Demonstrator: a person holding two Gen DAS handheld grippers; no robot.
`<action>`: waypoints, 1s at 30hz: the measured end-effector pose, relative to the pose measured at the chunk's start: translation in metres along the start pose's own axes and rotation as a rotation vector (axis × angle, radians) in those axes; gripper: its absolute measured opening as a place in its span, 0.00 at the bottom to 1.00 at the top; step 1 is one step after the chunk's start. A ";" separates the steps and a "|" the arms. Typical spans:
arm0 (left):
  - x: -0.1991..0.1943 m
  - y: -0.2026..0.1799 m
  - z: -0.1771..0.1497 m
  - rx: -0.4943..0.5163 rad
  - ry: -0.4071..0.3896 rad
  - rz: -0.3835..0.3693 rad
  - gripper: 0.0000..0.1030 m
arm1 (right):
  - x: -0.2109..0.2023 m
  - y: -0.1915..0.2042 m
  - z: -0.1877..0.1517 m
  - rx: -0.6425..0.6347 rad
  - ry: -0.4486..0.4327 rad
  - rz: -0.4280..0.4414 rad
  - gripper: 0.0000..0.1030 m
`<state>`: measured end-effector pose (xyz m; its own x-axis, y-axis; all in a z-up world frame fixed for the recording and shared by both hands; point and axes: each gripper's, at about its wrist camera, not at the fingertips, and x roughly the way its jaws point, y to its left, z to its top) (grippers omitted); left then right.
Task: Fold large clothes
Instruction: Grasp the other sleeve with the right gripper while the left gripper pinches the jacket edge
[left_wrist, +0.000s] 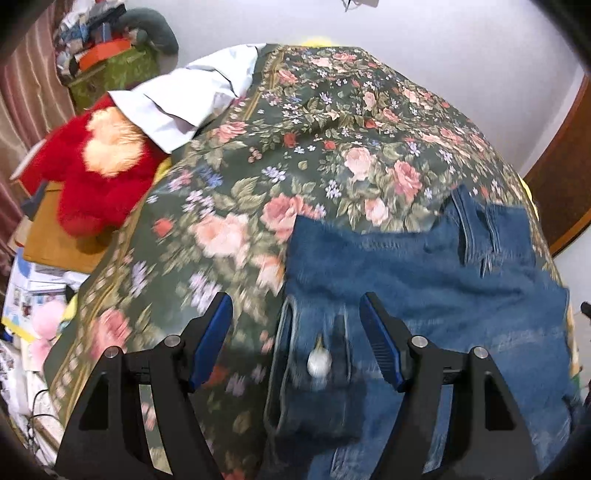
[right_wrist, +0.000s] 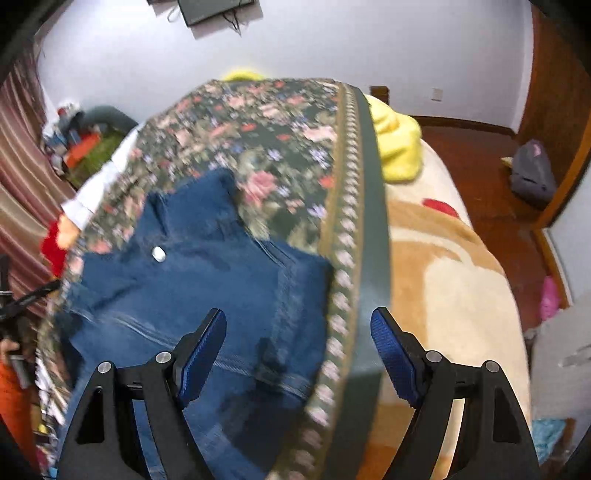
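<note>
Jeans (left_wrist: 424, 280) lay spread on the floral bedspread (left_wrist: 303, 147) that covered the bed, blue denim with a white button (left_wrist: 318, 363) at the waistband. Your left gripper (left_wrist: 295, 321) hung above that waistband with its fingers (left_wrist: 212, 339) released and wide apart; the button sat between them and a little below their tips, and nothing was pinched. The denim reached from between those fingers out past the right one, while the left finger stood over bare bedspread. Beyond the left finger, well apart, a red plush toy (left_wrist: 99, 177) rested at the bed's edge beside a pale folded cloth (left_wrist: 184, 99).

Your right gripper (right_wrist: 298, 343) also had its fingers (right_wrist: 201, 354) released, with no cloth in them. The jeans lay under and ahead of its left finger, their edge ending between the two fingers, where the bedspread's patterned border (right_wrist: 343, 258) ran. Its right finger hung over a cream and tan blanket (right_wrist: 443, 277). Farther ahead of that finger, a yellow bundle (right_wrist: 395, 140) sat against the border. Both views were blurred, so seams and pockets were hard to read.
</note>
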<state>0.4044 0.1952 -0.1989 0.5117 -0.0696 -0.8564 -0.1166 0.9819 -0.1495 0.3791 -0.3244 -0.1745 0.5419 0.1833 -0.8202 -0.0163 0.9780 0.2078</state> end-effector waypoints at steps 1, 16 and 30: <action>0.005 0.000 0.004 -0.004 0.009 -0.006 0.69 | 0.005 -0.001 0.004 0.004 0.005 0.006 0.77; 0.096 -0.007 0.032 -0.030 0.144 -0.108 0.36 | 0.085 -0.002 0.021 0.025 0.137 0.085 0.41; 0.015 0.009 0.051 -0.067 -0.056 -0.052 0.15 | 0.073 0.068 0.090 -0.185 -0.062 -0.005 0.19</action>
<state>0.4546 0.2117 -0.1877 0.5650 -0.1082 -0.8180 -0.1448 0.9630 -0.2274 0.4937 -0.2529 -0.1723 0.5930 0.1770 -0.7855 -0.1643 0.9816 0.0972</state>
